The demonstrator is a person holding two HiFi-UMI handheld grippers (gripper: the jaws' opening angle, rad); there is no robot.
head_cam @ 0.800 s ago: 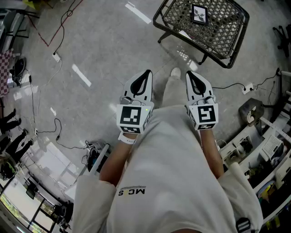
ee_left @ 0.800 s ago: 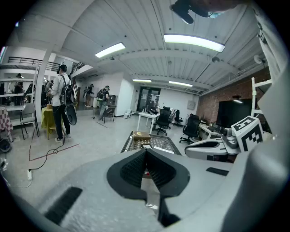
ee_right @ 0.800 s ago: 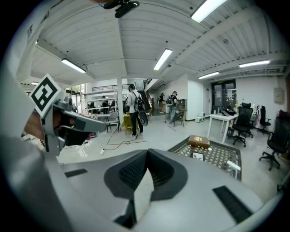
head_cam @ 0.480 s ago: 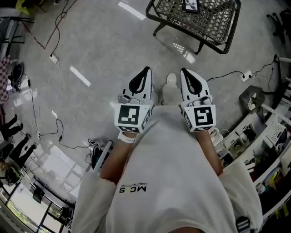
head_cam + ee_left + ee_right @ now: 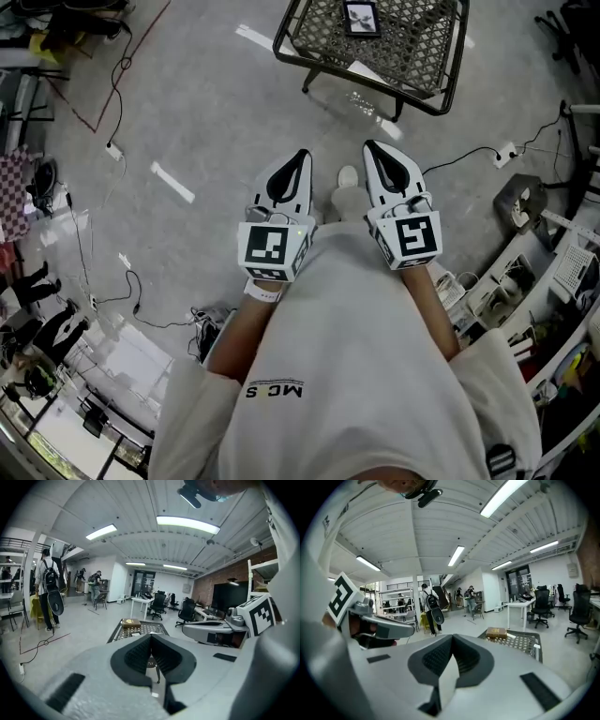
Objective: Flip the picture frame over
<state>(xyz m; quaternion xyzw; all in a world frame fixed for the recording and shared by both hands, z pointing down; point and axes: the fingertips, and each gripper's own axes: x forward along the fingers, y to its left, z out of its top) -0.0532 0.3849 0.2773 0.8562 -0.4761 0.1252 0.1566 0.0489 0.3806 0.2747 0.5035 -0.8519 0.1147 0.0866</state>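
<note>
The picture frame (image 5: 360,18) lies flat on a black metal mesh table (image 5: 412,58) at the top of the head view, well ahead of both grippers. My left gripper (image 5: 302,153) and right gripper (image 5: 368,145) are held side by side close to the person's body, above the floor, both shut and empty. In the left gripper view the shut jaws (image 5: 151,635) point toward the frame (image 5: 131,623) on the table (image 5: 152,629). The right gripper view shows its shut jaws (image 5: 452,636) with the frame (image 5: 496,632) off to the right on the table (image 5: 521,644).
Cables and a power strip (image 5: 506,152) run over the grey floor. Cluttered shelving (image 5: 553,281) lines the right side. Office chairs (image 5: 158,604) and desks stand beyond the table. People (image 5: 49,590) stand at the far left of the room. The person's shoe (image 5: 348,175) shows between the grippers.
The mesh table and frame have slid left in the head view as the view shifted. Both grippers stay shut, side by side in front of the body.
</note>
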